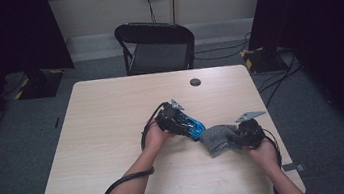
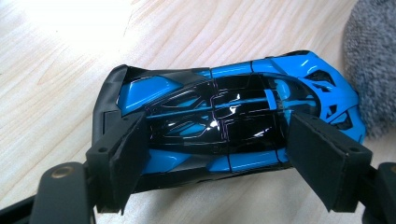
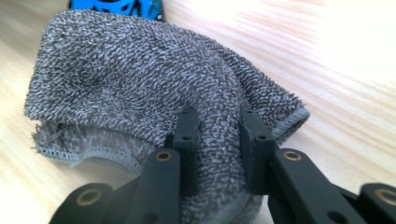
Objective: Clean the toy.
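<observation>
On the wooden table (image 1: 114, 135), right of centre toward the near edge, the grey cloth (image 1: 220, 139) lies bunched against the nose of the blue and black toy car (image 1: 190, 126), likely so it can wipe the bodywork. The left gripper (image 2: 215, 154) clamps the car across its middle, steadying it; the right gripper (image 3: 217, 135) pinches a fold of cloth. The car's underside and wheels are hidden, and the cloth covers its nose.

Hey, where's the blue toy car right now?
In the high view the car sits right of the table's middle, between the jaws of the left claw, its far end touching the grey cloth that the right claw grips.
</observation>
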`<state>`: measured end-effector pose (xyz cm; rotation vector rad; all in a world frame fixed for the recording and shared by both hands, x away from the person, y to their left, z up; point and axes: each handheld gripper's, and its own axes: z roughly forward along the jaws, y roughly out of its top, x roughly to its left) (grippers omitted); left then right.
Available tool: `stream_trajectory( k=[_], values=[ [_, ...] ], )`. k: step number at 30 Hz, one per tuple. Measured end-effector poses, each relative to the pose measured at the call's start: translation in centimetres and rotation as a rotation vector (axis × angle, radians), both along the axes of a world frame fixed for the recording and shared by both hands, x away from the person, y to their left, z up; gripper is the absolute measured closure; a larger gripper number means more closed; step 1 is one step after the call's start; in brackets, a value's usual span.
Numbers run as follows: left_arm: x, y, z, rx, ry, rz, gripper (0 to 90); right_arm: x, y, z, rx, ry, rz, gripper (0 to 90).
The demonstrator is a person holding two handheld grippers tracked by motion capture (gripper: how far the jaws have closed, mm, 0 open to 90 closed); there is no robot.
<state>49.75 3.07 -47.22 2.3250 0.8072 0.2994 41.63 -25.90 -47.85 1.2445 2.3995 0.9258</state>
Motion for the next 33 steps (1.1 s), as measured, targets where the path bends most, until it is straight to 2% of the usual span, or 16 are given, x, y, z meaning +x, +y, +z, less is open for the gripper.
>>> stream_trajectory(
  k=[17,23,28,33],
  values=[
    [-0.1,0.1,-0.1,-0.006,-0.003,0.0,21.2,2.5,-0.6,0.1,-0.023,0.003,-0.085,71.6],
    [-0.1,0.1,-0.1,-0.005,-0.003,0.0,21.3,3.6,-0.6,0.3,-0.029,-0.002,-0.148,71.6],
    [-0.1,0.1,-0.1,-0.015,-0.011,0.001,21.3,4.6,-0.5,1.5,0.036,-0.03,-0.215,71.7],
    [-0.2,0.1,-0.2,-0.019,-0.014,0.005,21.4,5.7,0.6,2.1,0.026,-0.035,-0.233,71.3]
  ],
)
